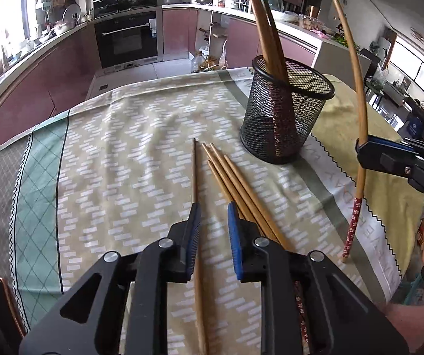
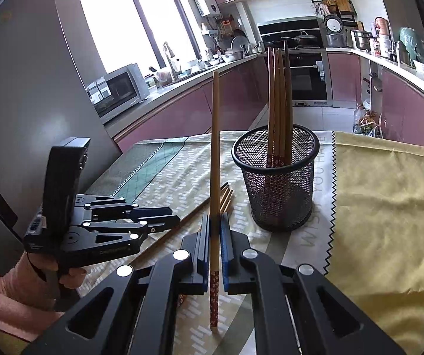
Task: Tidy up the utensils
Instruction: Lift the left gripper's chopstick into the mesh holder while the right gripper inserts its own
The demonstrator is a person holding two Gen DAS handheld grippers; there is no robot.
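A black mesh cup [image 1: 287,115] stands on the table and holds several bamboo chopsticks [image 1: 266,32]; it also shows in the right wrist view [image 2: 277,177]. My right gripper [image 2: 214,224] is shut on one chopstick [image 2: 215,153], held upright left of the cup; in the left wrist view this chopstick [image 1: 356,88] shows at the right in the right gripper [image 1: 362,148]. My left gripper [image 1: 213,216] is open, low over several loose chopsticks [image 1: 235,183] lying on the cloth. One lone chopstick [image 1: 194,171] lies by its left finger. The left gripper [image 2: 164,222] also shows in the right wrist view.
A patterned tablecloth [image 1: 123,148] covers the table, with a yellow cloth [image 2: 389,207] at the right. Kitchen counters, an oven [image 1: 129,38] and a microwave [image 2: 117,88] stand beyond the table's far edge.
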